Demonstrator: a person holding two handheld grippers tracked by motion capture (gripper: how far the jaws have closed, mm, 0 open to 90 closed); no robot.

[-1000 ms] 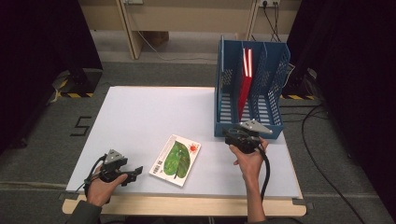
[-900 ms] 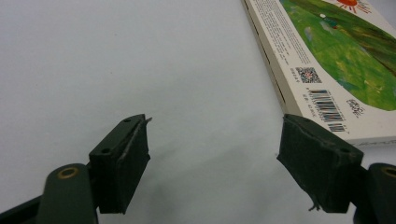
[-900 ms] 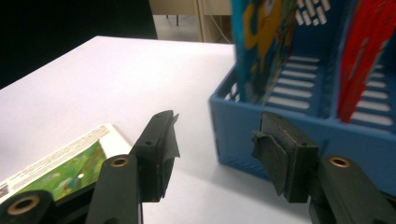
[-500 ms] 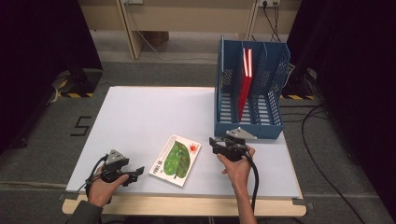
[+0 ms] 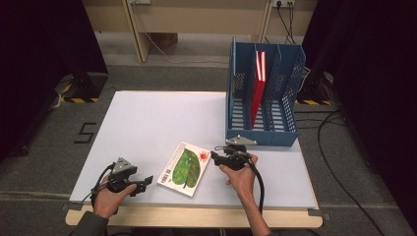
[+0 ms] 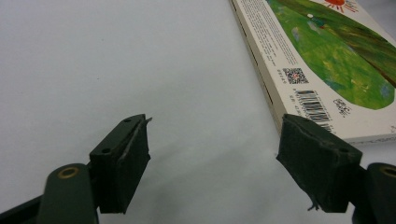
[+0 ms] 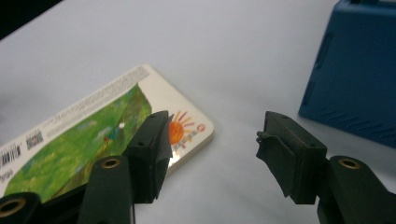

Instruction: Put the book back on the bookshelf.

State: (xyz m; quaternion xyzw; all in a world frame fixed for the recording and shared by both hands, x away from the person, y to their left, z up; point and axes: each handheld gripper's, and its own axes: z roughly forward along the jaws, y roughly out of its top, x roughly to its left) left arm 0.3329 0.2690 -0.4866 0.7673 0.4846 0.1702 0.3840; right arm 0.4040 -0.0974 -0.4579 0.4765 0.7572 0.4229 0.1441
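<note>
A thin book with a green leaf cover (image 5: 184,168) lies flat on the white table (image 5: 147,123), near its front edge. My right gripper (image 5: 216,156) hovers just right of the book's far corner. In the right gripper view the book (image 7: 93,135) lies under the left jaw of this gripper (image 7: 212,140). Its jaws have just been opening, and only bare table shows between them. My left gripper (image 5: 145,183) rests open on the table left of the book. The left gripper view has the book's barcode end (image 6: 327,60) just beyond the right jaw of that gripper (image 6: 215,140).
A blue file rack (image 5: 263,98) stands at the table's back right, with a red book (image 5: 256,93) upright in one slot. Its front wall (image 7: 355,79) is close to my right gripper. Cables trail from both grippers over the front edge.
My right gripper has moved left and down, from in front of the rack to the book's corner, and its jaws stand wider. The left gripper has stayed put.
</note>
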